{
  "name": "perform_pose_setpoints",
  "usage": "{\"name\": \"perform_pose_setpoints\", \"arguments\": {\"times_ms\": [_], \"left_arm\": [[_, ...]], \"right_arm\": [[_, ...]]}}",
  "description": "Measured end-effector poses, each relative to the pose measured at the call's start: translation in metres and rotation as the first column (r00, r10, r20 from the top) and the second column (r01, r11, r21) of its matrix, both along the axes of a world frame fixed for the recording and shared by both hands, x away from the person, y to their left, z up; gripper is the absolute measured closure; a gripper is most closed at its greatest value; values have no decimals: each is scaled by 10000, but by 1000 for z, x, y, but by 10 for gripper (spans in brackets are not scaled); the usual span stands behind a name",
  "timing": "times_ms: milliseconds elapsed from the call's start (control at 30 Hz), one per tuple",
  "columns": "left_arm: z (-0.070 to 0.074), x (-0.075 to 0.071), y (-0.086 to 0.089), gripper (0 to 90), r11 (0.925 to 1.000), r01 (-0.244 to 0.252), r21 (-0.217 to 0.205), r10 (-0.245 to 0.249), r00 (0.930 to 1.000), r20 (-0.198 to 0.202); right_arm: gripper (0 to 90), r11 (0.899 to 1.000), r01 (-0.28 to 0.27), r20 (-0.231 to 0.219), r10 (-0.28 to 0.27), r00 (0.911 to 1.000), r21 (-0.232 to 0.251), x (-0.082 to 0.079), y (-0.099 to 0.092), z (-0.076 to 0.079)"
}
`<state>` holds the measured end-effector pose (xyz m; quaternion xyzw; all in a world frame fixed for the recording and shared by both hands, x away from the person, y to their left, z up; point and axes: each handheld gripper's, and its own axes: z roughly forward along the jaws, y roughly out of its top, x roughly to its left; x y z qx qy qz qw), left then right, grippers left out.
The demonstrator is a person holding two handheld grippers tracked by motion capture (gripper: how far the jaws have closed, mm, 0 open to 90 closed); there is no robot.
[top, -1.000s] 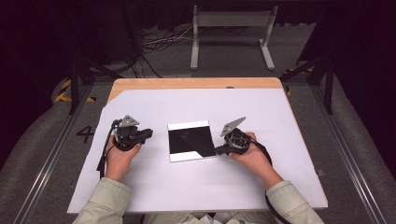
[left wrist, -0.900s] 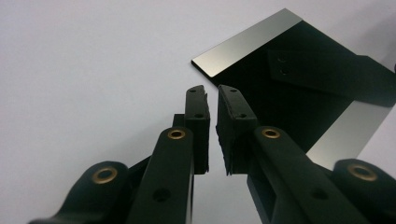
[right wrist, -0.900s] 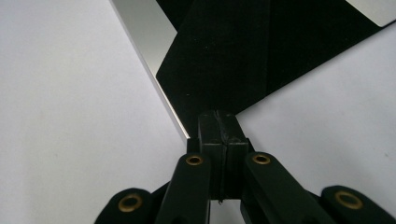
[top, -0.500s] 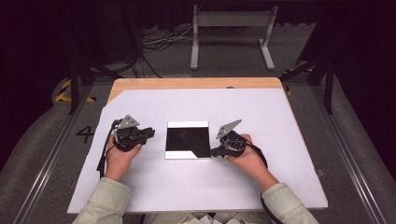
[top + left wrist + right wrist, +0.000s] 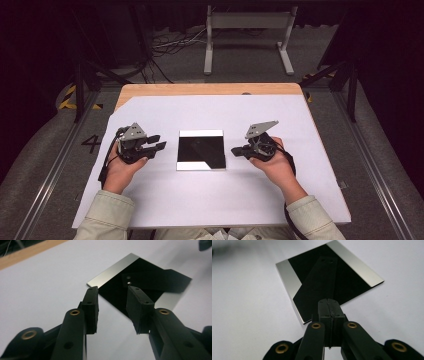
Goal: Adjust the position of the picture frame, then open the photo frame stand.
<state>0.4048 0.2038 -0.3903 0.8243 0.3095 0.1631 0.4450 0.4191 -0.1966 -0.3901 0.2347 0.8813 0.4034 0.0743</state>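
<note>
a white bench [image 5: 210,200] seen from above, with a wooden strip along its far edge. one flat square frame [image 5: 201,149] lies face down at its middle, black backed with silver bands on two sides and a black stand flap folded flat. two hands come in from below, each holding one tool.

the left tool [image 5: 156,141] sits just beside the frame's left edge, touching nothing; its jaws have just been opening and stand apart, with nothing between them. the right tool [image 5: 235,151] hovers just beside the frame's right edge, jaws pressed together and empty.

risk, as a judgement: the frame lies flush on a smooth sheet, so a pad nudging its edge could slide it away rather than lift it, and a pull on the flap could tip the frame.

count: one bench, one frame, two tools, two hands.
</note>
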Motion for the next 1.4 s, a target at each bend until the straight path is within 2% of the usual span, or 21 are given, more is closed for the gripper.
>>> {"name": "perform_pose_setpoints", "arguments": {"times_ms": [100, 200, 467, 667, 833, 967, 1000, 1400], "left_arm": [[4, -2, 1, 580, 10000, 95, -11, -95, 9998, 173], [5, -1, 3, 564, 9996, 53, -271, -50, 9999, 100], [5, 1, 7, 559, 9986, 127, -509, -125, 9999, 51], [6, 1, 7, 549, 9987, 88, -506, -87, 10000, 16], [5, 2, 7, 543, 9989, -9, -471, 7, 10000, -42], [5, 2, 8, 538, 9990, -69, -444, 66, 10000, -61], [4, 1, 8, 537, 9989, -90, -471, 85, 9999, -110], [3, -6, 14, 532, 9991, -260, -349, 257, 9996, -84]], "right_arm": [[900, 9995, 187, 119, -190, 9997, 257, -1, -8, 7], [900, 9989, 247, 189, -255, 9995, 405, -3, -12, 11], [899, 9981, 189, 90, -194, 9998, 582, -7, -15, 15], [806, 9955, 283, -794, -211, 9966, 906, -9, -15, 17], [758, 9961, 358, -1135, -266, 9932, 801, -12, -11, 16], [757, 9970, 311, -1382, -211, 9902, 706, -13, -7, 16], [744, 9984, 247, -1446, -172, 9893, 502, -14, -3, 16], [691, 9995, -97, -1378, 55, 9904, -299, -16, 18, 9]]}}
